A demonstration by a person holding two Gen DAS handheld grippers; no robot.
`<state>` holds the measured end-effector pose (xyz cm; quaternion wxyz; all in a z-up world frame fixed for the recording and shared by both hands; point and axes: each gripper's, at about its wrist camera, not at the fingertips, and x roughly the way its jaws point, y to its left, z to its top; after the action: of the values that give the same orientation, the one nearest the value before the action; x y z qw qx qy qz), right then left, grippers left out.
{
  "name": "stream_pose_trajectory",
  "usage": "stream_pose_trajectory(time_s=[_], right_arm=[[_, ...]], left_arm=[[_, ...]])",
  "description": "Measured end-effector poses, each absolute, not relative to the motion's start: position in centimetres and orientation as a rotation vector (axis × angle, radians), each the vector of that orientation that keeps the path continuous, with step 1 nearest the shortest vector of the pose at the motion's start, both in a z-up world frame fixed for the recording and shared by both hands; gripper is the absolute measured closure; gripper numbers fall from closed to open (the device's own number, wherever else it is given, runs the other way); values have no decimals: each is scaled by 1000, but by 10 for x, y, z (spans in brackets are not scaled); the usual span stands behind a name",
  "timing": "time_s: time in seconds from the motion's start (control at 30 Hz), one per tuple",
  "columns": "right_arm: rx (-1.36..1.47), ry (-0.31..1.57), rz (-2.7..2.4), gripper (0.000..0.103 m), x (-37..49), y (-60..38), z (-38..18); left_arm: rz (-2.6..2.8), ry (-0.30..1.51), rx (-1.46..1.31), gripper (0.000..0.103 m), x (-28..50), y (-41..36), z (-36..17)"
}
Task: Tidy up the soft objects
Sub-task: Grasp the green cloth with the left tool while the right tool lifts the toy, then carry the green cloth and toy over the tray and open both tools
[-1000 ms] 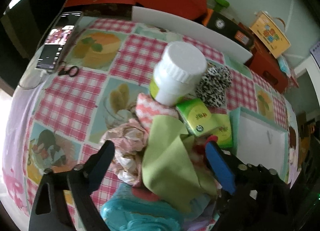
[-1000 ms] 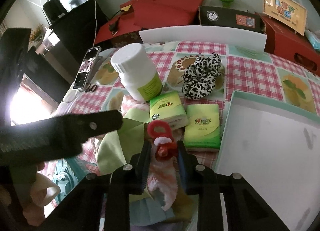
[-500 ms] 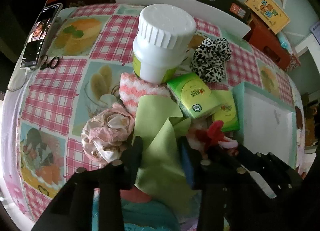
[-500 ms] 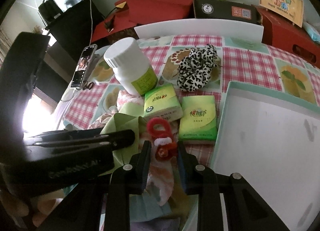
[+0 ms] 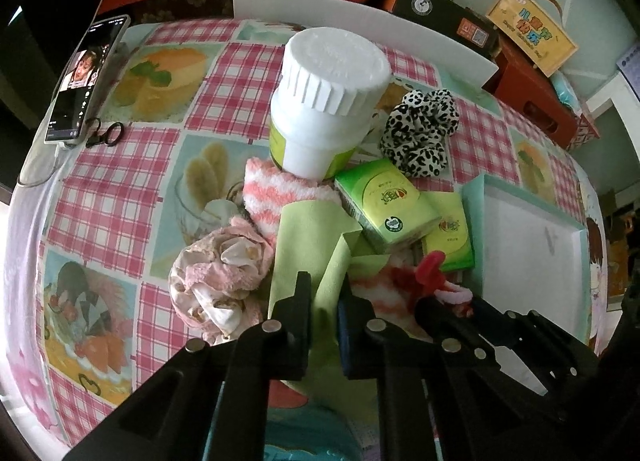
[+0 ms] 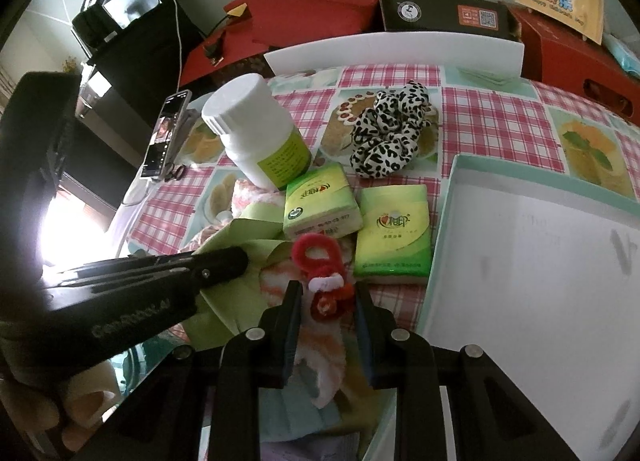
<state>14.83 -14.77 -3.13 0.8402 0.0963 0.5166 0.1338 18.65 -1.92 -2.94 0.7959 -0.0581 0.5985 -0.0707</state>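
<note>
A light green cloth (image 5: 316, 237) lies on a heap of soft things on the checked tablecloth. My left gripper (image 5: 325, 293) is shut on a fold of it, pads pinching from both sides; the right wrist view shows its tip (image 6: 224, 265) on the same cloth (image 6: 256, 237). My right gripper (image 6: 328, 301) is shut on a red plush charm (image 6: 326, 289) with a red ring. Around them lie a pink-and-white fluffy sock (image 5: 280, 193), a crumpled pink cloth (image 5: 216, 269) and a leopard-print scrunchie (image 5: 420, 133).
A white bottle (image 5: 324, 101) stands behind the heap, two green tissue packs (image 5: 384, 205) to its right. A pale teal tray (image 5: 474, 221) sits at the right. A phone (image 5: 80, 81) lies far left; a white board (image 5: 360, 21) and red boxes line the back.
My left gripper went from wide open around the heap to shut on the green cloth. My right gripper kept its hold on the red charm and stayed in place.
</note>
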Motion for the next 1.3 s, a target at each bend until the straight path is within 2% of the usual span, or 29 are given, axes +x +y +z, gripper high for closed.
stream_pose_trajectory(time_s=[0.77, 1.3], right_arm=[[227, 1023, 303, 79, 141, -151, -9], [262, 845, 269, 79, 114, -180, 52]], left_arm=[[-181, 1153, -194, 96, 176, -2, 16], [-232, 968, -176, 96, 153, -19, 74]])
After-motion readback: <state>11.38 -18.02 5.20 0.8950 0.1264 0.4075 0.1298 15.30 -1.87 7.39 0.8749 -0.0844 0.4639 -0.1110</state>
